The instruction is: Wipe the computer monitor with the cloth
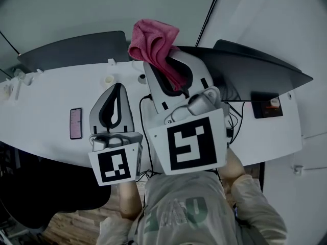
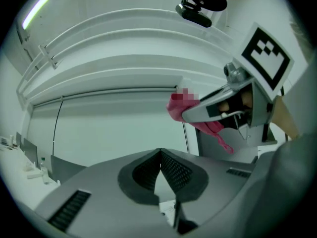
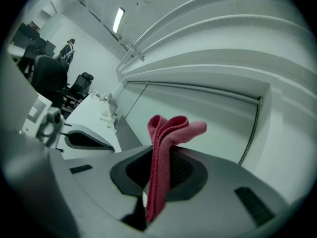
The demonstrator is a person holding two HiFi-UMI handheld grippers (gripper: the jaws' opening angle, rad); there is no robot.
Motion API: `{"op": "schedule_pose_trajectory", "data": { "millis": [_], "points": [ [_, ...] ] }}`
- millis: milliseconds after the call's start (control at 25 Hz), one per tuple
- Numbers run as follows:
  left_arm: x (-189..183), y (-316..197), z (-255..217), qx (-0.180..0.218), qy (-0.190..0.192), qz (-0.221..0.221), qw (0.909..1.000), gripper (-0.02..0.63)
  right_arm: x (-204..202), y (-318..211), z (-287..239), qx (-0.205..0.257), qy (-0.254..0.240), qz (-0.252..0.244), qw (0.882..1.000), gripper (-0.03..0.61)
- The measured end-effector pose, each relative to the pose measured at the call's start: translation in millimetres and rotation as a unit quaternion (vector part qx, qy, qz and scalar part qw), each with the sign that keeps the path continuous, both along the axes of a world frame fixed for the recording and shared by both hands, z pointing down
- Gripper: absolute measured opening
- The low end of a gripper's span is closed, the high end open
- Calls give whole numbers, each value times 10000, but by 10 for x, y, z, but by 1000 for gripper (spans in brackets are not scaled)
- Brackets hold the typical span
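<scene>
My right gripper [image 1: 166, 65] is shut on a folded pink cloth [image 1: 152, 41], which sticks up past its tips over the back of the white desk [image 1: 51, 106]. In the right gripper view the cloth [image 3: 167, 133] is pinched between the jaws of that gripper [image 3: 166, 150] and flops over at the top. A dark monitor [image 1: 258, 70] stands just right of the cloth. A second monitor [image 1: 71, 49] stands at the back left. My left gripper [image 1: 118, 87] hangs lower over the desk, shut and empty; its tips [image 2: 160, 151] meet.
A phone [image 1: 75, 122] lies on the desk left of my left gripper. Cables [image 1: 144, 111] run between the grippers. A small black and orange device [image 1: 267, 106] sits under the right monitor. Office chairs [image 3: 79, 86] and a person [image 3: 68, 49] are far off.
</scene>
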State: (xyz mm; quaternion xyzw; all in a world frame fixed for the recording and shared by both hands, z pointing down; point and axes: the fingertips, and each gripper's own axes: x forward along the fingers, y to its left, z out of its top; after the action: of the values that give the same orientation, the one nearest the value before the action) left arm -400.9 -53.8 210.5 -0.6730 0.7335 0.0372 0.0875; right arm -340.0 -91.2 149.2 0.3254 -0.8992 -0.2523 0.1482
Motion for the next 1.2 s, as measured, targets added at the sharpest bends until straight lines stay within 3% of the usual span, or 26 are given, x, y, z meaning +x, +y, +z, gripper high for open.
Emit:
{"op": "schedule_pose_trajectory", "data": {
  "millis": [160, 240, 600, 1200],
  "points": [
    [-124, 107, 69, -134, 11, -268, 9995, 15, -10, -132, 67, 939, 38, 711, 9930, 54],
    [-136, 126, 68, -187, 42, -360, 9992, 15, -6, -165, 116, 1127, 126, 850, 9899, 54],
    [-264, 261, 275, -422, 162, -643, 9969, 15, -16, -297, 620, 569, 232, 986, 9932, 54],
    [-447, 382, 983, -969, 172, -852, 9915, 15, -70, -427, 2331, -141, 1387, 1004, 9851, 54]
  ]
}}
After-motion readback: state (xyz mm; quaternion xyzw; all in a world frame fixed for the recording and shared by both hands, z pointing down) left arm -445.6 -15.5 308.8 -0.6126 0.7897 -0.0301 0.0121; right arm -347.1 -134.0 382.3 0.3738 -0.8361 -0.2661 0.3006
